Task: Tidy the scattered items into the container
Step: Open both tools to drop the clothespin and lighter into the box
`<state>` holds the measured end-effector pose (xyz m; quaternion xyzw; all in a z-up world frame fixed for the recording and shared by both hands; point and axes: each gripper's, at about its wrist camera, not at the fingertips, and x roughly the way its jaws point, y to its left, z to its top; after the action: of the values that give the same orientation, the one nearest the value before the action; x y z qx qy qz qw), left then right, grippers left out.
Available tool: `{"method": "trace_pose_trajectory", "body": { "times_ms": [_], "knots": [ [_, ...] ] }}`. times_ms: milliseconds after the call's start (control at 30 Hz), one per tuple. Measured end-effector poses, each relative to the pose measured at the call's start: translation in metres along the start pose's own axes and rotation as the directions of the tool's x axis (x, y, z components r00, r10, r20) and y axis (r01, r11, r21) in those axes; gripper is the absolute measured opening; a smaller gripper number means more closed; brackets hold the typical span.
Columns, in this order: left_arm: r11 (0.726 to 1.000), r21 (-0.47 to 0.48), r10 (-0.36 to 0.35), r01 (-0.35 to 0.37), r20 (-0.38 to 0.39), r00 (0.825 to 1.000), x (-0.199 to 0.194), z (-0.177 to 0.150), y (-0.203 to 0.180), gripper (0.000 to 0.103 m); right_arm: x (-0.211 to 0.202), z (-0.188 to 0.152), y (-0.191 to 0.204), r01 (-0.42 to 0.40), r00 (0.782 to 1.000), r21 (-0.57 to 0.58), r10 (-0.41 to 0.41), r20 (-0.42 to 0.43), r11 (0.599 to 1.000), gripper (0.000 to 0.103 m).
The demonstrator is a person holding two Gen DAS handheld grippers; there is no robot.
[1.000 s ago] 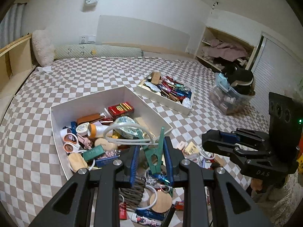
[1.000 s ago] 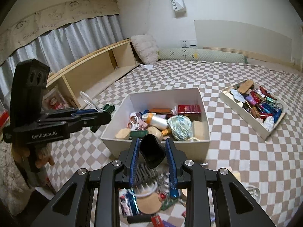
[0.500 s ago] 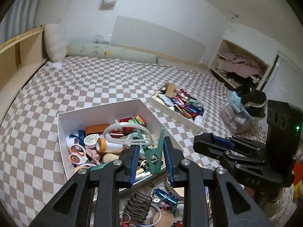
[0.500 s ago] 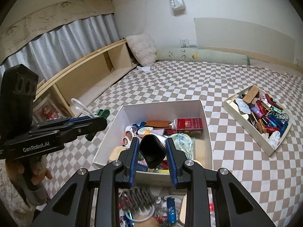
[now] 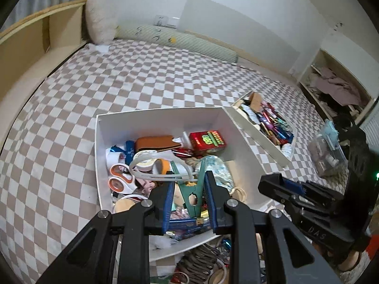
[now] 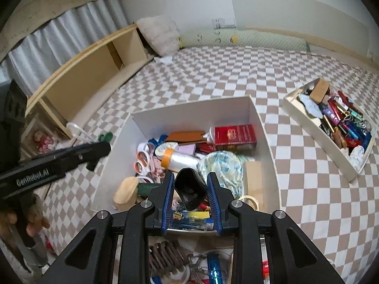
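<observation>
Your two loads now hang over the white container (image 5: 163, 116) rather than over the pile in front of it: a second ago both grippers were above the loose items on the checkered bedspread (image 5: 142, 75), and you have carried them forward and a little down since. Your left gripper (image 5: 189, 198) is clamped tight on the green clothespin (image 5: 191, 189), which in turn pinches a white loop (image 5: 161, 175), possibly a hanger, now dangling over the scissors (image 5: 120, 177) and tape inside the box. Your right gripper (image 6: 190, 198) is closed just as firmly on a black cap-like piece (image 6: 189, 189), poised above the box's near wall. Both items look ready to drop; letting go here should land them inside. More clutter remains outside the near wall, including a dark coiled hair tie (image 6: 165, 253), so further trips are likely. The second tray (image 6: 331, 127) sits well apart to the right.
</observation>
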<state>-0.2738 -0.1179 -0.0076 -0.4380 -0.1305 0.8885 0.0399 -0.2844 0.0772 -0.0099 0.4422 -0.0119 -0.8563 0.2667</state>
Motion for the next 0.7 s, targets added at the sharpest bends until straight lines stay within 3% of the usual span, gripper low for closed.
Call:
{"method": "trace_pose_trajectory", "body": {
  "times_ms": [267,567,600,633,667,700],
  "knots": [
    [0.995,-0.064,0.077,-0.080,-0.036,0.996,0.024,0.002,0.022,0.025,0.022,-0.002,0.011,0.009,0.999,-0.025,-0.011,-0.053,1.000,0.029],
    [0.991,-0.034,0.129,-0.133,-0.088,0.988,0.044,-0.001,0.024,0.025,0.028,0.000,0.016,0.005,0.998,-0.035,-0.007,-0.061,0.999,0.029],
    [0.989,-0.029,0.139,-0.142,-0.090,0.986,0.045,-0.001,0.024,0.032,0.028,0.000,0.016,0.004,0.998,-0.036,-0.007,-0.063,0.999,0.029],
    [0.989,-0.030,0.144,-0.147,-0.090,0.986,0.046,0.000,0.025,0.057,0.029,0.001,0.016,0.006,0.998,-0.038,-0.009,-0.066,0.999,0.029],
    [0.988,-0.037,0.148,-0.151,-0.084,0.985,0.046,0.000,0.026,0.073,0.030,0.002,0.016,0.011,0.998,-0.040,-0.013,-0.068,0.999,0.029],
    [0.987,-0.043,0.149,-0.152,-0.073,0.986,0.045,0.000,0.027,0.082,0.031,0.002,0.016,0.014,0.997,-0.042,-0.017,-0.070,0.999,0.029]
  ]
}}
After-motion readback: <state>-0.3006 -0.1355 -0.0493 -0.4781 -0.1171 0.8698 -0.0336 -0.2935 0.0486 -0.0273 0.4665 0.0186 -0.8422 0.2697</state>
